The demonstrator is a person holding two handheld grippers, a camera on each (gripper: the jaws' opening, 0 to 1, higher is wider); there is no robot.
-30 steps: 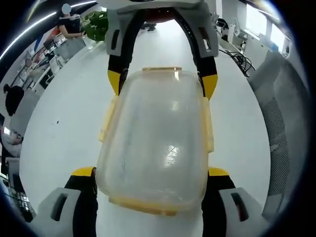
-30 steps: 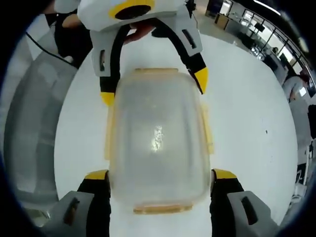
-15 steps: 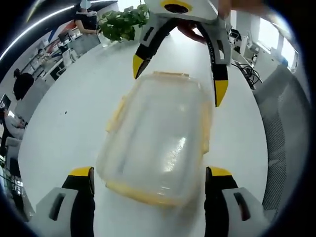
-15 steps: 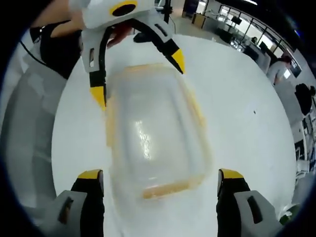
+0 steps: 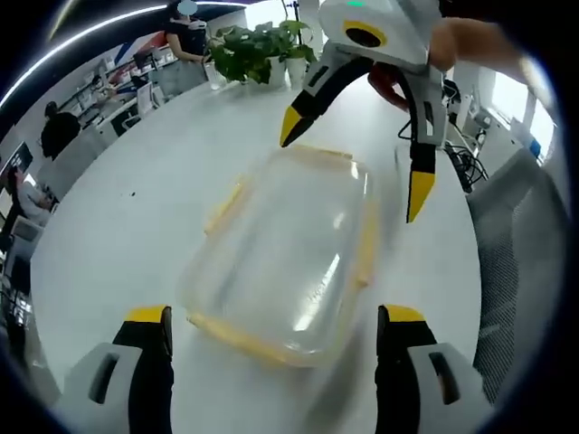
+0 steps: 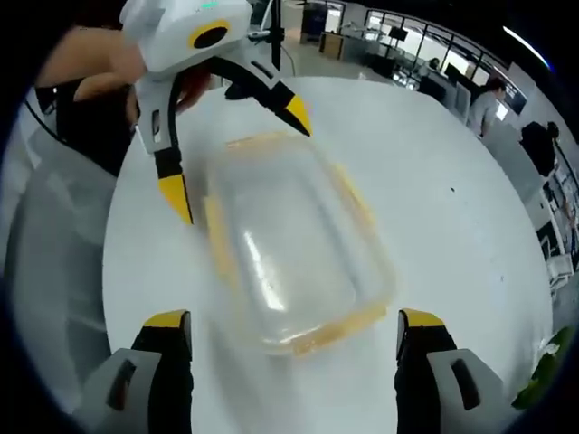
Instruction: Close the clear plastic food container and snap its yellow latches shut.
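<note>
In the left gripper view, the left gripper rises from the bottom of the frame, its two yellow-tipped jaws spread wide apart with nothing between them. Just beyond the jaws, in the centre of the frame, lies the clear plastic food container on a round white table. The container sits at a slant, its near end toward the lower left and its far end toward the upper right. Its lid is on. Yellow latches run along its edges; whether they are snapped down cannot be told through the blur. Past the container, in the upper right of the frame, the right gripper points down toward the table, its jaws wide apart on either side of the container's far end, apart from it. A person's hand holds it. Farther back, at the top centre, a leafy green plant stands at the table's far edge. At the right edge is a grey mesh chair.

In the right gripper view, the right gripper rises from the bottom, jaws wide apart and holding nothing. The container lies in the centre of the frame, slanting from upper left to lower right on the white table. Beyond it, in the upper left, the left gripper points down with its jaws apart, just past the container's far end.
</note>
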